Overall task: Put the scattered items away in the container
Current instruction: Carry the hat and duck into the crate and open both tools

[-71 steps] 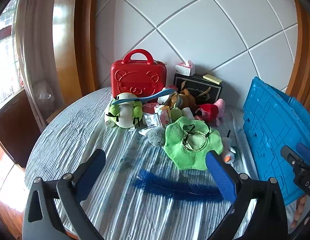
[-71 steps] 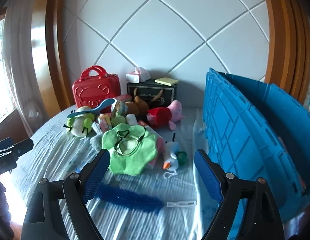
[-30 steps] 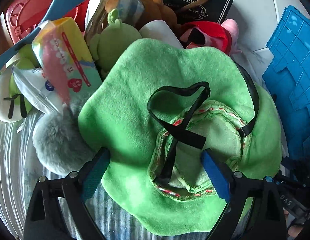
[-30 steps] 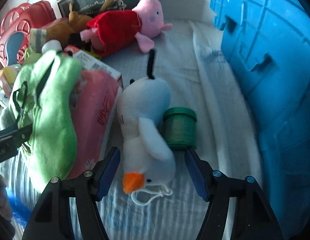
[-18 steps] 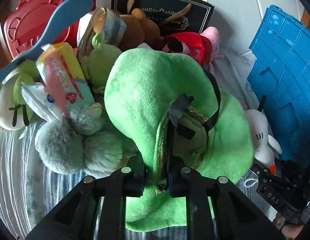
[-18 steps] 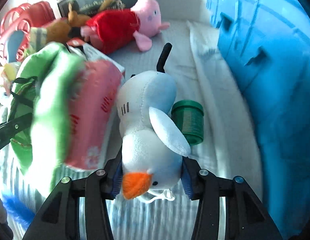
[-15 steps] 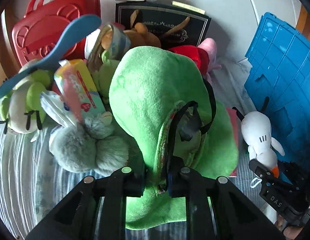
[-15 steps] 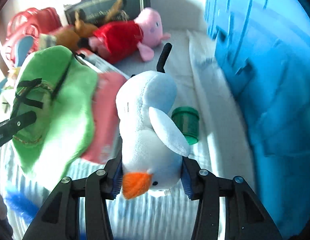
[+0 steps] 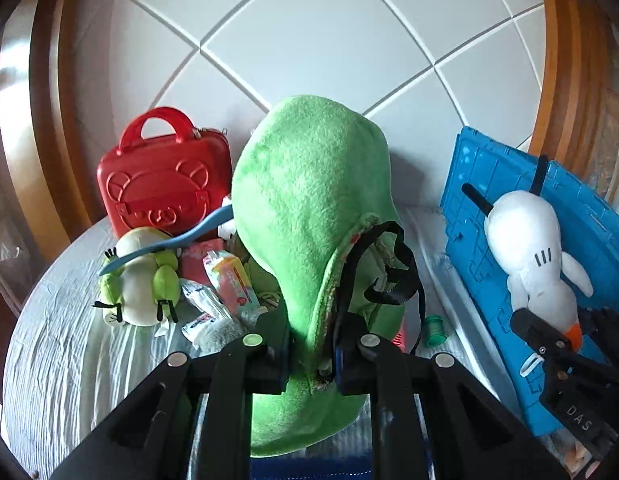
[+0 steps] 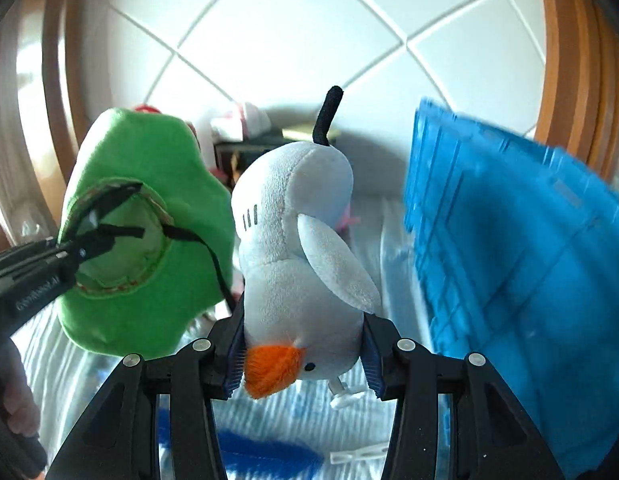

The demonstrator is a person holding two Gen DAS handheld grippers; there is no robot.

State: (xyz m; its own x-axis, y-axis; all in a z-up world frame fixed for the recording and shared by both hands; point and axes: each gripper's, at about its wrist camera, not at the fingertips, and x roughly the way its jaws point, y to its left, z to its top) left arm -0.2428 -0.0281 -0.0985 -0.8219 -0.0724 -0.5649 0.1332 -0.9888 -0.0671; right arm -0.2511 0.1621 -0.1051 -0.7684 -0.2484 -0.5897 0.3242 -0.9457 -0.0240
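My left gripper [image 9: 311, 354] is shut on the brim of a green plush hat [image 9: 309, 216] with black straps and holds it up above the table; the hat also shows in the right wrist view [image 10: 145, 216]. My right gripper [image 10: 303, 354] is shut on a white plush duck [image 10: 297, 248] with an orange beak, held in the air; it also shows in the left wrist view [image 9: 529, 252], in front of the blue crate [image 9: 521, 200]. The crate [image 10: 521, 240] stands at the right.
On the striped tablecloth [image 9: 69, 340] lie a red bear case [image 9: 165, 184], a green and white plush [image 9: 141, 284], a blue spoon [image 9: 169, 240], snack packets [image 9: 229, 284], a green spool [image 9: 434, 330] and a blue feather [image 10: 265, 456]. A black box [image 10: 245, 152] stands by the wall.
Both grippers closed on their items and lifted: the left raised the green hat off the pile, the right raised the duck off the table. The green spool stayed on the cloth.
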